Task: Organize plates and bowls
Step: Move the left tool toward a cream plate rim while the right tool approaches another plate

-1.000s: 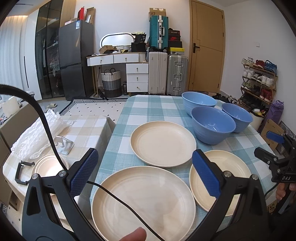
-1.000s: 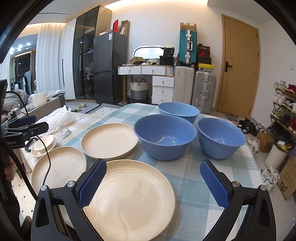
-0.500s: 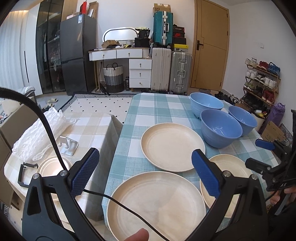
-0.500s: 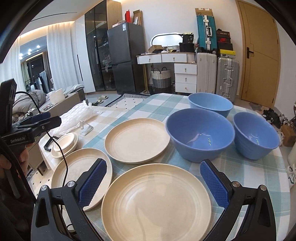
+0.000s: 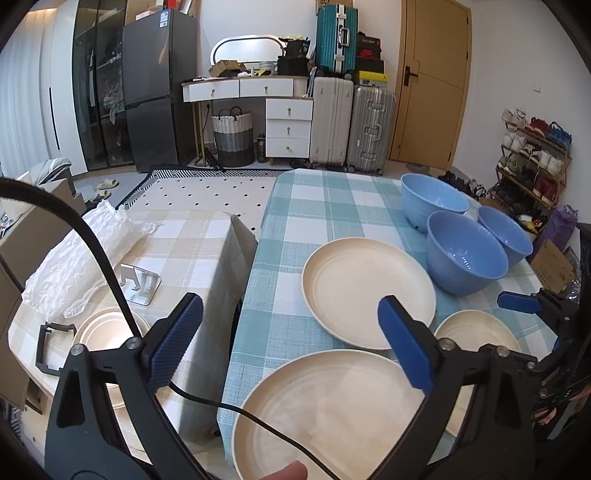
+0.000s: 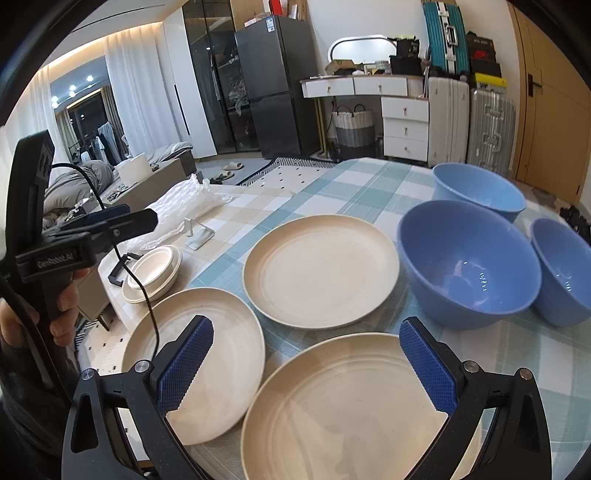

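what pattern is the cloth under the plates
Teal-and-white checks on the tablecloth, clearest in the left wrist view.

Three plain cream plates (image 6: 320, 271) sit on a tablecloth (image 5: 325, 206) checked in teal, pale blue-green and white; three bowls (image 6: 467, 264) are solid mid blue, glossy inside; a lower side table (image 5: 195, 243) wears a cloth checked in beige and white, with a stack of cream dishes (image 6: 153, 271) on it and a clear, whitish sheet of bubble wrap (image 5: 79, 254); the left gripper (image 5: 291, 343) and right gripper (image 6: 304, 365) are black with bright blue textured pads (image 6: 184, 363); the floor rug (image 5: 207, 192) is white with small black dots and a black-and-white striped border; one suitcase (image 5: 337, 35) is teal; the door (image 5: 430, 85) is warm tan.
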Tool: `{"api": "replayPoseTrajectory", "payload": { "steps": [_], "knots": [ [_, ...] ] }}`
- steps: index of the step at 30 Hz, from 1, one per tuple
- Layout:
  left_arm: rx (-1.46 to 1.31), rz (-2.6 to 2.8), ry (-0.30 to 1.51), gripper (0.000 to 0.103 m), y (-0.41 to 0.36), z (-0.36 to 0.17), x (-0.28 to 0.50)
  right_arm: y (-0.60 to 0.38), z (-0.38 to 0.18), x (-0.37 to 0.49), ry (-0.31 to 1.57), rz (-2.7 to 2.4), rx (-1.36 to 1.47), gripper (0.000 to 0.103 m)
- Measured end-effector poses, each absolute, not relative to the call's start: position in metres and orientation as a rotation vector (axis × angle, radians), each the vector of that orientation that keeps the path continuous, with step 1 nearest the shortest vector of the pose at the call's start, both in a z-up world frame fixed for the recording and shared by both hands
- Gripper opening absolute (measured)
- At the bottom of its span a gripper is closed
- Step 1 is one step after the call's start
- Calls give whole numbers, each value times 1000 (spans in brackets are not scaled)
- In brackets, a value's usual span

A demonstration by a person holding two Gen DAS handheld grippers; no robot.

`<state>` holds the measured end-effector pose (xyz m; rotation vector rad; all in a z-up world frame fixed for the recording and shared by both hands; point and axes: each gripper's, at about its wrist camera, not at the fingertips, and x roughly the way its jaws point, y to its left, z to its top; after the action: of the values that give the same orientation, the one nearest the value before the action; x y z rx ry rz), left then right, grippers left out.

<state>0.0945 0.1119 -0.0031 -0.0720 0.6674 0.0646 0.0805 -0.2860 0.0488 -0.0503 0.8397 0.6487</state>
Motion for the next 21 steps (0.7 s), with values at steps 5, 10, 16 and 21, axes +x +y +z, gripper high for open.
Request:
{"api": "replayPoseTrajectory", "payload": {
  "steps": [5, 10, 16, 21],
  "knots": [
    [-86, 56, 705, 94, 115, -13, 112, -277, 41, 92, 904, 679, -6, 103],
    [-79, 34, 741, 94, 110, -21, 129, -273, 31, 110, 968, 649, 18, 103],
    [-105, 7, 785, 94, 107, -31, 147, -269, 25, 126, 996, 631, 24, 103],
    [-107, -2, 810, 94, 105, -35, 161, -266, 18, 141, 1039, 609, 31, 103]
  ]
}}
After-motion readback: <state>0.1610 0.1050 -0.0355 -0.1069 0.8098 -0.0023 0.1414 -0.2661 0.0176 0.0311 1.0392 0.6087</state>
